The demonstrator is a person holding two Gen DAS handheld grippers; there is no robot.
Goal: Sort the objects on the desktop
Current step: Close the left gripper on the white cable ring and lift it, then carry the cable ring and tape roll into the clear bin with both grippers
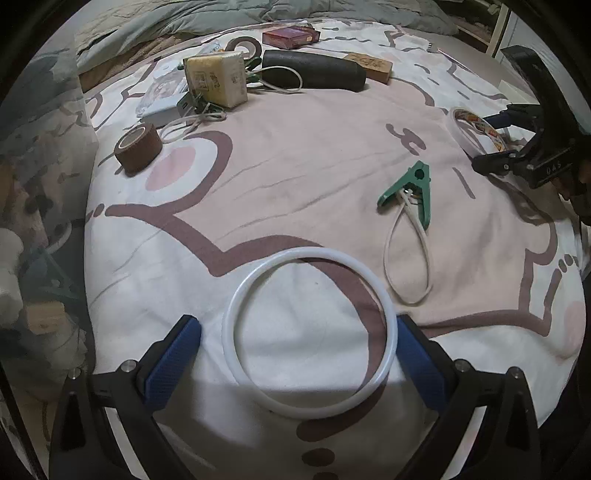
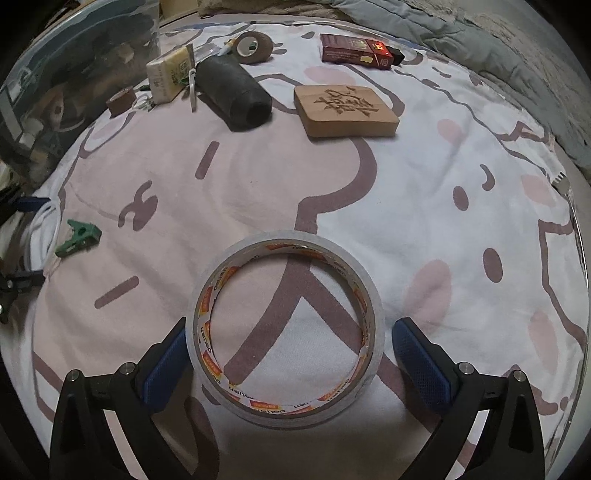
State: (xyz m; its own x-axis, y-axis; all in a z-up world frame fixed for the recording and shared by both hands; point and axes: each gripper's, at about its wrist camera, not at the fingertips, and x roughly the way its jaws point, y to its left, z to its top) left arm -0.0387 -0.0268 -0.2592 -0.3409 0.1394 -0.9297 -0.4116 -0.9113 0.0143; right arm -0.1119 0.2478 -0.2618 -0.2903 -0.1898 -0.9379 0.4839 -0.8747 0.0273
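Observation:
A white plastic ring (image 1: 309, 332) lies flat on the cartoon-print sheet between the blue pads of my left gripper (image 1: 299, 354). The jaws are wide open; the right pad touches the ring's rim, the left stands a little apart. A roll of clear tape (image 2: 286, 330) lies between the pads of my right gripper (image 2: 288, 354), which is open; the left pad touches the roll, the right is apart. The right gripper (image 1: 495, 147) and the tape (image 1: 476, 129) also show at the right edge of the left wrist view.
A green clip with a white cord loop (image 1: 410, 188) lies mid-sheet. At the back lie a brown tape roll (image 1: 138, 147), cream box (image 1: 218, 79), black cylinder (image 1: 314, 70), wooden block (image 2: 347, 110) and red box (image 2: 354, 51). A grey duvet (image 1: 184, 18) bounds the far side.

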